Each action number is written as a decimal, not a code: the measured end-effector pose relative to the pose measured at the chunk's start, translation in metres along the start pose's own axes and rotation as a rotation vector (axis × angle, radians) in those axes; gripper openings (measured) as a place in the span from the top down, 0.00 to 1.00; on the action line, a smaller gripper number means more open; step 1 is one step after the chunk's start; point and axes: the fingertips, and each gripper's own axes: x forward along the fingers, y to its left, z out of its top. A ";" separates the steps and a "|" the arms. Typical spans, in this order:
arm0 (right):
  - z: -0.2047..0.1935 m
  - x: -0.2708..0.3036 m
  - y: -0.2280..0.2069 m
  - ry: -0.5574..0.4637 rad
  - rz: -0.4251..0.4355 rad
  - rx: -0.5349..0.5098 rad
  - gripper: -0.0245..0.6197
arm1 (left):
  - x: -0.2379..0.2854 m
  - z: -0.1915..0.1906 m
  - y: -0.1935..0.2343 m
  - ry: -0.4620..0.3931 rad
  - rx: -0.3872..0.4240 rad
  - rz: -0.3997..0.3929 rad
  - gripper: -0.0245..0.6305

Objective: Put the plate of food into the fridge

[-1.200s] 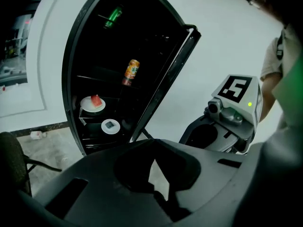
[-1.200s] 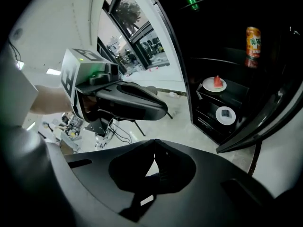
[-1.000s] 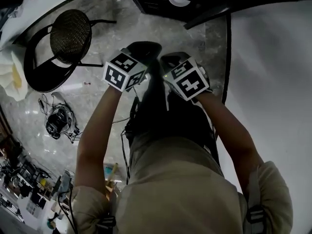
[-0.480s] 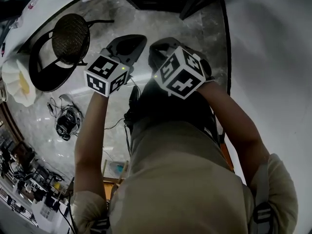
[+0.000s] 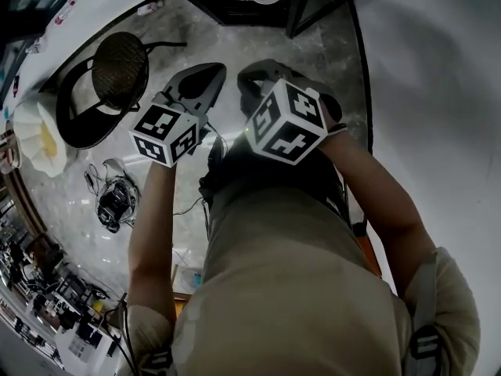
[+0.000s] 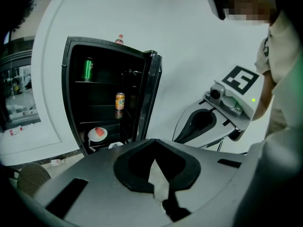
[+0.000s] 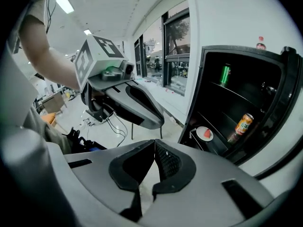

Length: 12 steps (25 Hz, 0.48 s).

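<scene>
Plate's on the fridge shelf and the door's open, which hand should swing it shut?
Probably right: the right gripper, shut and empty, is on the side where the fridge door hangs open; the left gripper is farther across.

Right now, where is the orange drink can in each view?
Head view: not in it.
Left gripper view: orange can left of centre, on a middle shelf.
Right gripper view: right side, mid-height.
Shared landmark: open black fridge, at the head view's top edge.

Grey marble floor [image 5: 235, 41], black chair [image 5: 119, 70], white wall [image 5: 438, 92]
</scene>
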 end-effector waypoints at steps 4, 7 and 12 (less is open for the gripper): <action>-0.002 -0.013 -0.001 0.009 -0.010 -0.039 0.93 | -0.001 0.006 -0.009 -0.021 -0.013 0.014 0.95; -0.006 -0.021 0.001 0.024 -0.010 -0.064 0.93 | -0.003 0.010 -0.017 -0.034 -0.014 0.022 0.95; -0.010 -0.031 0.004 0.044 -0.015 -0.119 0.93 | -0.006 0.011 -0.026 -0.038 -0.012 0.037 0.95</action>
